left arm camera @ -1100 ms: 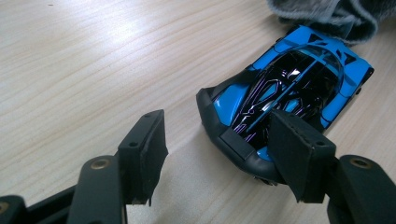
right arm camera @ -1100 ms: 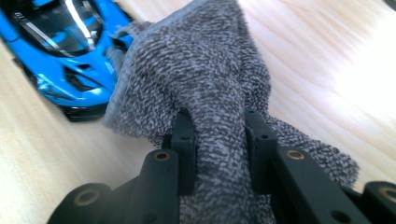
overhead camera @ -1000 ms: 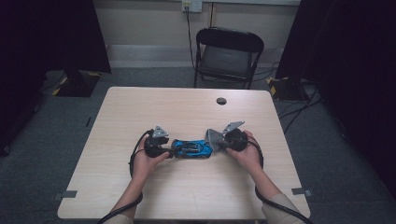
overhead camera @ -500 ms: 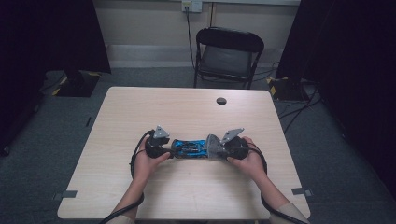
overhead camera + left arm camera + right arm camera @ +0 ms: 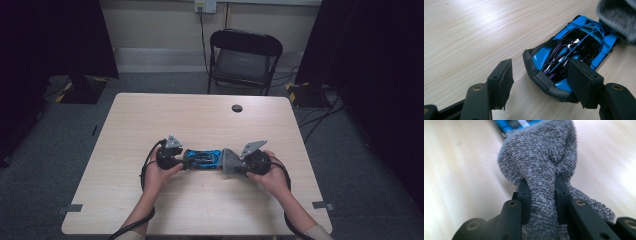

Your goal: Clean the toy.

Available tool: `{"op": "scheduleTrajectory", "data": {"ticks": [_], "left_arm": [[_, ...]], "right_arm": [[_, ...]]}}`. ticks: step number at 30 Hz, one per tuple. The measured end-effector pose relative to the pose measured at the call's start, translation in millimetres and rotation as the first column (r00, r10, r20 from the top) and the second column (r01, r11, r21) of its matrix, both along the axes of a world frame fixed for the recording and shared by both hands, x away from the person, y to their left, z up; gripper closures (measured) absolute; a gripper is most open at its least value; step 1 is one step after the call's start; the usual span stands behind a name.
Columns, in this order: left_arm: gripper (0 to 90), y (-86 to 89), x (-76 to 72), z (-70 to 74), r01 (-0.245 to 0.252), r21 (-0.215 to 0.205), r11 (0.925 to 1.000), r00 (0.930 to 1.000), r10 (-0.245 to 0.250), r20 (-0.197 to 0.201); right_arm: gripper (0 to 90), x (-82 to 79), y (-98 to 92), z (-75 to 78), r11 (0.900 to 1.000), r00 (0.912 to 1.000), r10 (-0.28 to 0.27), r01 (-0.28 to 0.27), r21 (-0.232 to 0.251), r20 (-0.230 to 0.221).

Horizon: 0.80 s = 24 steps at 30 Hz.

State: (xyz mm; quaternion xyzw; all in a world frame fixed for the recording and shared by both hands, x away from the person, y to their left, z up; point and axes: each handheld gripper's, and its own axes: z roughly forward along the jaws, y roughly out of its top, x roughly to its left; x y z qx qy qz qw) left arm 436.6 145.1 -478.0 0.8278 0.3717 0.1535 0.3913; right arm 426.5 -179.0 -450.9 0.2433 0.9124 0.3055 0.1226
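While left gripper [image 5: 536, 82] jaws gape around blue toy car [image 5: 571, 55], right gripper [image 5: 540, 195] jaws pinch grey sock [image 5: 541, 165].

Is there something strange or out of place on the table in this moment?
Yes: a grey sock covers one end of the blue toy car, an odd pairing. The right tongs pinch the sock; the left tongs stand around the car's other end.

The sock [image 5: 541, 162] hid most of the car [image 5: 516, 124] in the right gripper view, whose top edge cut off the rest. In the left gripper view the left tool's [image 5: 540, 85] pad [image 5: 584, 85] covered the car's near corner.
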Motion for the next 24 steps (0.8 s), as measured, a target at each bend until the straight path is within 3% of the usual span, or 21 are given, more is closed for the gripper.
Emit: {"op": "scheduleTrajectory", "data": {"ticks": [5,9,11,17,20,24], "left_arm": [[37.4,0.0,-0.1,-0.6,-0.001,-0.005,1.0000,1.0000,0.001,0.005],[37.4,0.2,0.1,-1.6,0.001,-0.024,0.9997,1.0000,-0.001,-0.006],[37.4,0.8,0.3,-1.0,0.009,-0.009,0.9999,1.0000,-0.009,0.001],[37.3,0.6,-0.1,-1.1,0.007,-0.015,0.9999,1.0000,-0.007,-0.003],[37.3,0.5,-0.8,-1.6,0.004,-0.019,0.9998,1.0000,-0.004,0.001],[37.4,0.2,-0.6,-1.1,0.000,-0.009,1.0000,1.0000,0.000,0.003]], "right_arm": [[72.8,20.4,-10.3,10.8,0.994,0.9923,-0.108,0.107,0.031,0.060],[72.8,38.2,0.5,8.3,0.990,0.9871,-0.139,0.138,0.027,0.079],[72.8,44.6,9.1,4.4,0.989,0.9848,-0.146,0.145,0.024,0.093],[72.7,56.4,30.4,-13.5,0.991,0.9885,-0.134,0.135,-0.019,0.071],[72.7,52.0,35.7,-17.5,0.994,0.9925,-0.099,0.102,-0.047,0.072],[72.8,43.4,32.2,-14.6,0.996,0.9952,-0.077,0.080,-0.047,0.060]]}}
